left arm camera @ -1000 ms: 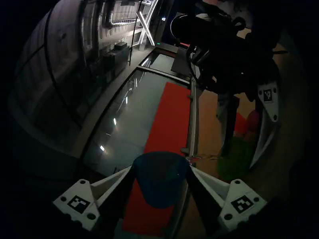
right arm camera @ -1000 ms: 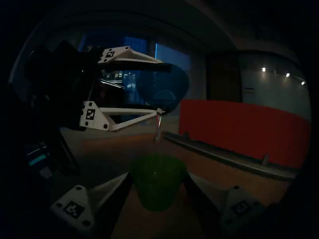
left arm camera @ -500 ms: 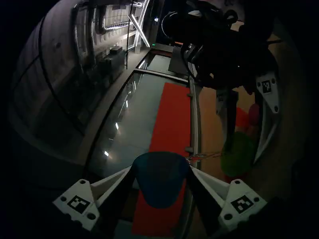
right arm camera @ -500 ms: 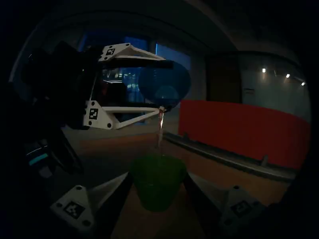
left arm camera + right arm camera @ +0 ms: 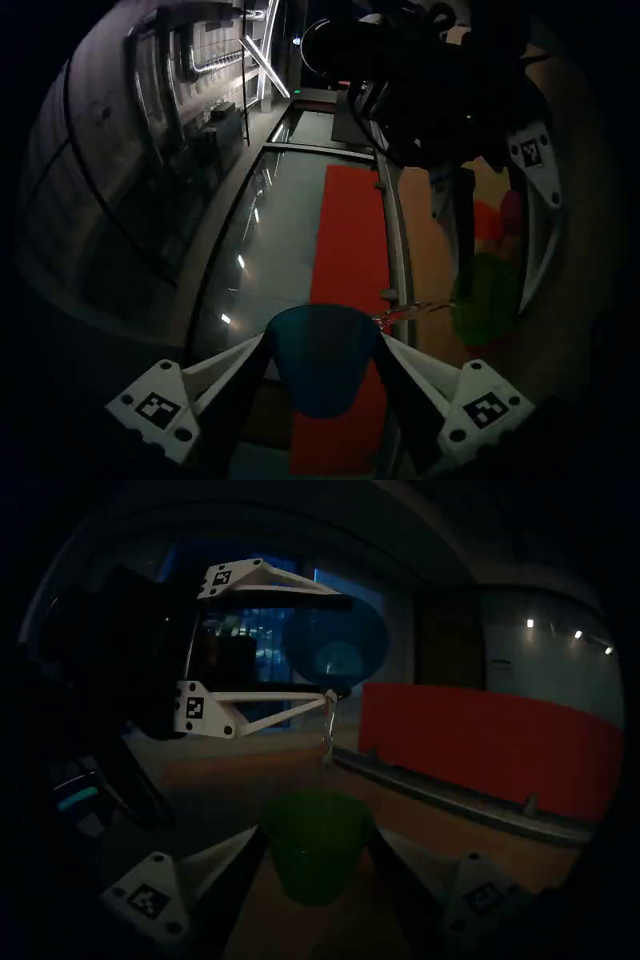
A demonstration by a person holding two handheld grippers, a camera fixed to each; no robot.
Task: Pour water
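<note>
Green cup (image 5: 318, 856) stands upright, clamped on both sides by the fingers of the right gripper (image 5: 316, 832). Directly above it, the left gripper (image 5: 340, 646) grips the blue cup (image 5: 336, 652) between both fingers, tipped sideways. A thin water stream (image 5: 327, 736) falls from its rim toward the green cup. A red panel (image 5: 488, 736) stands behind.

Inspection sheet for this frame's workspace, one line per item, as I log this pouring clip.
Surface: brown tabletop, dimly lit.
Job's things: blue cup tipped, thin water stream falling toward upright green cup.
Clutter: red and pink shapes beside the green cup, too dark to identify.
Grippers: left gripper shut on blue cup; right gripper shut on green cup.
Cables: nothing seen.
Surroundings: red panel, ceiling lights.
</note>
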